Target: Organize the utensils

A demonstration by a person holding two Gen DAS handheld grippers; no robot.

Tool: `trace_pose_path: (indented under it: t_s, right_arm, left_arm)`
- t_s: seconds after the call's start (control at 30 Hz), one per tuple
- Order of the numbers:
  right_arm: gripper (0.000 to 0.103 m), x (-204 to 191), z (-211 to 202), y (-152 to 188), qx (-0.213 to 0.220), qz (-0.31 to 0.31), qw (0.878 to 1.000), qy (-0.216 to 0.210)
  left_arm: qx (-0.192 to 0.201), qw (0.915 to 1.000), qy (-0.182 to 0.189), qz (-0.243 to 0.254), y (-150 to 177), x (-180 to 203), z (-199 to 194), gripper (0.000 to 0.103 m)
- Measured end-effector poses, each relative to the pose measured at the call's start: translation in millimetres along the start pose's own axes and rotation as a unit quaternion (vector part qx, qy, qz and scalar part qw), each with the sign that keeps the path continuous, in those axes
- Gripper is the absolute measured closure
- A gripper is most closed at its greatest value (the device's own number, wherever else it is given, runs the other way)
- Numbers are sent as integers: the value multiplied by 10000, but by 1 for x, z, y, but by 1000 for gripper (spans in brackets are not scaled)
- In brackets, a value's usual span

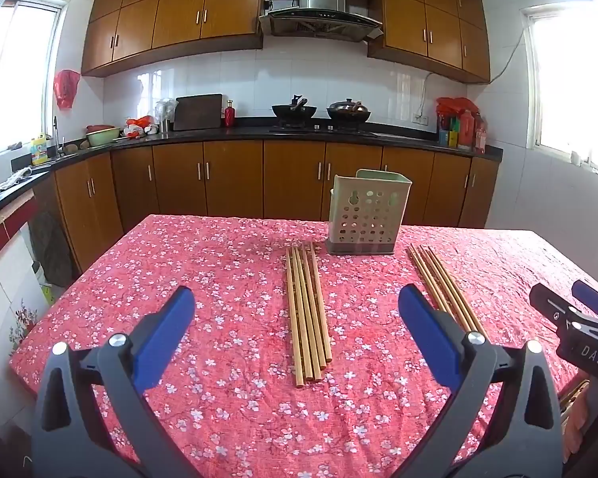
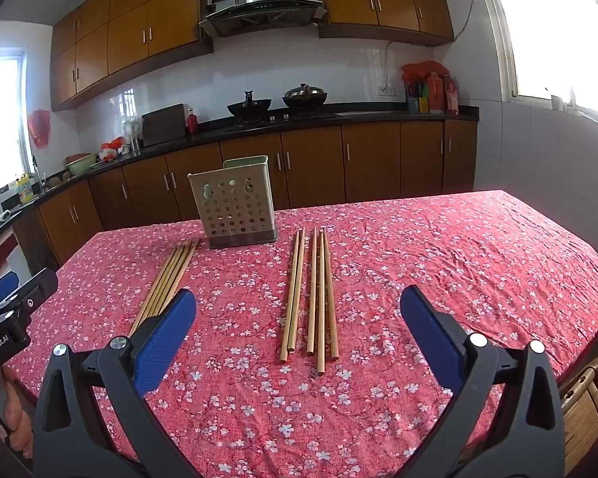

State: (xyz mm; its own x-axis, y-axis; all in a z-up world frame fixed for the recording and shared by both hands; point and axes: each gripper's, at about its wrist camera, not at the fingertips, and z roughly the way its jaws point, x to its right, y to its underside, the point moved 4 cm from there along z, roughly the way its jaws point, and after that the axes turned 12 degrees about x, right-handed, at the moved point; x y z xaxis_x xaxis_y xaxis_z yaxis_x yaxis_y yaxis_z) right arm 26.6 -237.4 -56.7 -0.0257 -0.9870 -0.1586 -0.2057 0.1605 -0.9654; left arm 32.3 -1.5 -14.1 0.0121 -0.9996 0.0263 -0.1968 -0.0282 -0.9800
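Two chopstick bundles on the red floral desk [image 1: 219,263]. Left view: my left gripper [image 1: 295,338] has jaws released, empty, left bundle [image 1: 307,310] between them; holder [image 1: 366,215] stands just behind; right bundle [image 1: 444,286] beside the right finger. Right view: my right gripper [image 2: 297,338] has jaws released, empty, right bundle [image 2: 311,298] lying loosely spread between them.

Right chopstick bundle [image 1: 444,288] partly behind blue pad, left bundle [image 2: 165,279] likewise, holder [image 1: 366,212] interior unseen
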Motion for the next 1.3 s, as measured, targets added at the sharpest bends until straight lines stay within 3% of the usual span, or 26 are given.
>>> trace_pose_path:
  t_s: [1.3]
  right_arm:
    - [2,3,-1,0,-9,18,10000,-5]
  left_arm:
    - [-4,10000,6,4,1,0,0,4]
